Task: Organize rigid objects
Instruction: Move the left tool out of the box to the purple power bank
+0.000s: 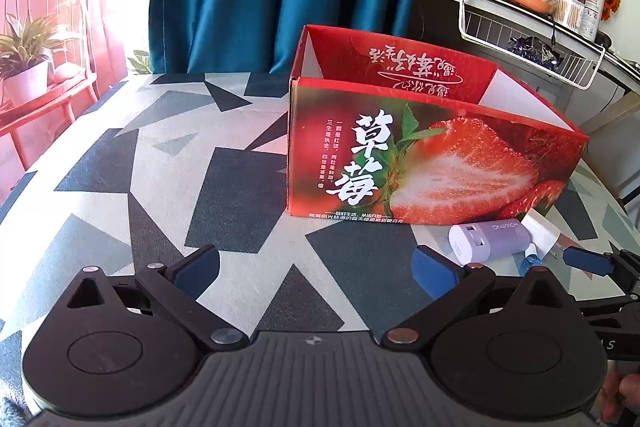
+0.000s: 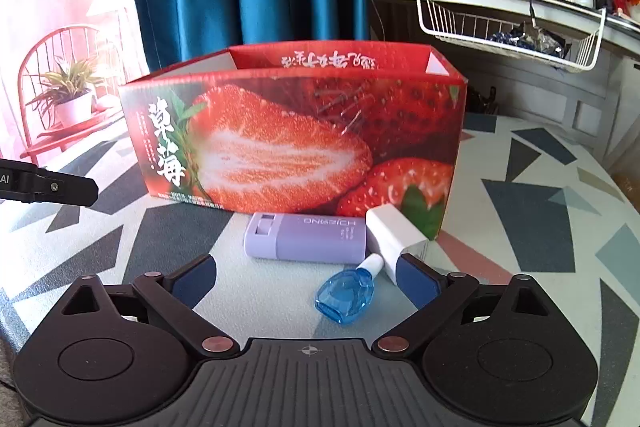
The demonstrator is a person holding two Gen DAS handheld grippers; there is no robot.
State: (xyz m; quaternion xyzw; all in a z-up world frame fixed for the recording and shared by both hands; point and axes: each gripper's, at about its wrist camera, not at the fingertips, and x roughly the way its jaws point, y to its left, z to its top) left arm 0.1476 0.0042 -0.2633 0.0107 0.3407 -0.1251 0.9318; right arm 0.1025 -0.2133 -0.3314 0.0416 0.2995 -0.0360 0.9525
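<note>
Case, bottle and block lie before the box.

Lilac case, white box, blue bottle before strawberry carton.

Box: open-topped red cardboard box printed with strawberries, upright on the counter, set toward its far edge; inside not visible.
Case: lilac rounded plastic case with a printed brand name, lying on its side just in front of the box's long front wall, parallel to it.
Carton: small white cardboard carton, lying at an angle near the box's front right corner, its end touching the case.
Bottle: small clear blue plastic dropper bottle with a white cap, lying flat nearest the counter's near edge, cap pointing at the gap between case and carton.
</note>
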